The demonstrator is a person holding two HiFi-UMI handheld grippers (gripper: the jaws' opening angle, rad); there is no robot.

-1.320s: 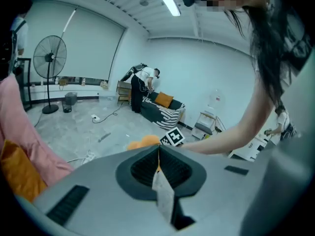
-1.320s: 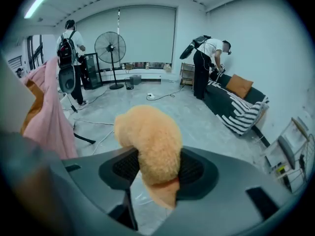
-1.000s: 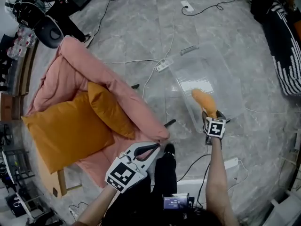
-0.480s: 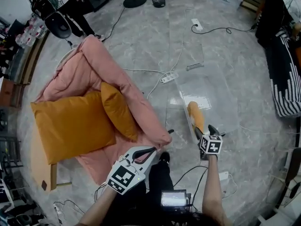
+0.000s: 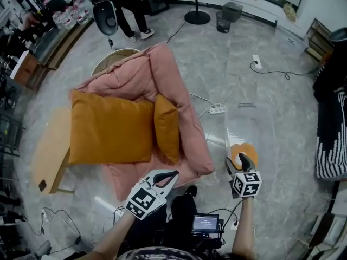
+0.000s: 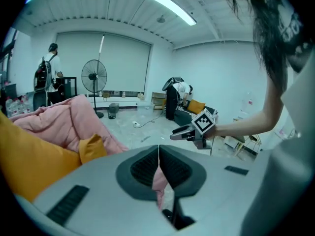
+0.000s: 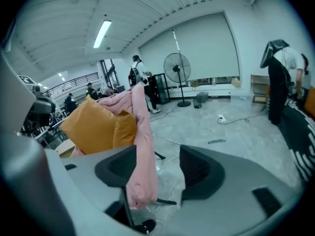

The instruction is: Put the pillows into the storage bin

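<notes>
Head view: pillow (image 5: 246, 151) in storage bin (image 5: 255, 121); right gripper (image 5: 238, 164) apart, empty, just closing; left gripper (image 5: 172, 175) together.

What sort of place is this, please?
Probably a lab or studio workspace: a power strip lies on the bare floor, a pedestal fan stands by, and a strip light runs overhead.

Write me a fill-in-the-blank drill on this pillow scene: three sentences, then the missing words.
1. On the pink quilt, the large pillow and the smaller pillow beside it share one colour: ____.
2. The clear storage bin holds ____ orange pillow.
3. The left gripper has its jaws pressed ____, with nothing between them.
Missing words: orange; one; together.
</notes>
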